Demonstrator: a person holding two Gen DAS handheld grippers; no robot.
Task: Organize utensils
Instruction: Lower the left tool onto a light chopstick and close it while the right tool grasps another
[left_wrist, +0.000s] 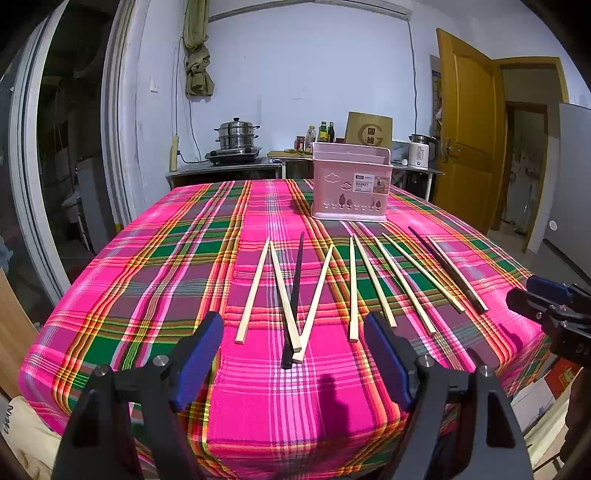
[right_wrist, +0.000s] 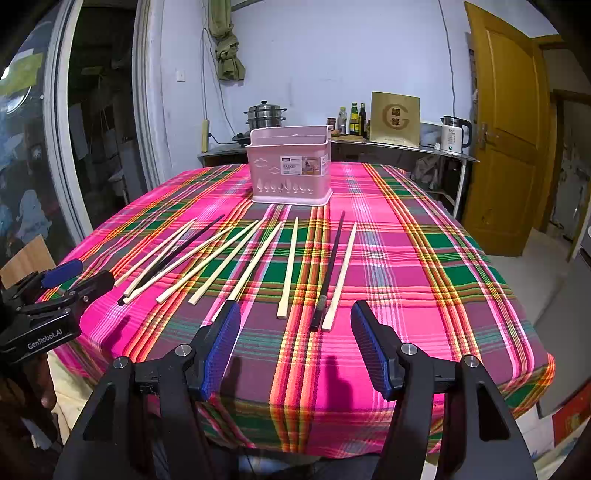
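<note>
Chopsticks (left_wrist: 354, 288) lie in a loose row on the plaid tablecloth (left_wrist: 147, 280), about ten of them, most of pale wood and two of black. Behind them, at the far side of the table, stands the pink basket (left_wrist: 351, 184), upright and, as far as can be seen, with nothing in it yet.

All the sticks have their long axis going away from the person, toward the basket, with the near ends close to the table edge. So each gripper looks almost along the sticks and not across them. In my judgement this is the relation that decides the coming move: the jaws open sideways, so they can close across a stick from its two sides.

On the left, a black chopstick (left_wrist: 293, 302) and two pale ones meet at their near ends, just in front of the left gripper (left_wrist: 293, 332). On the right, another black chopstick (right_wrist: 328, 273) lies beside a pale one, just in front of the right gripper (right_wrist: 295, 325). Each hand is therefore nearer to its own group.

Both grippers hang above the near edge of the table. Their blue pads stand wide apart, and they hold and touch nothing.
</note>
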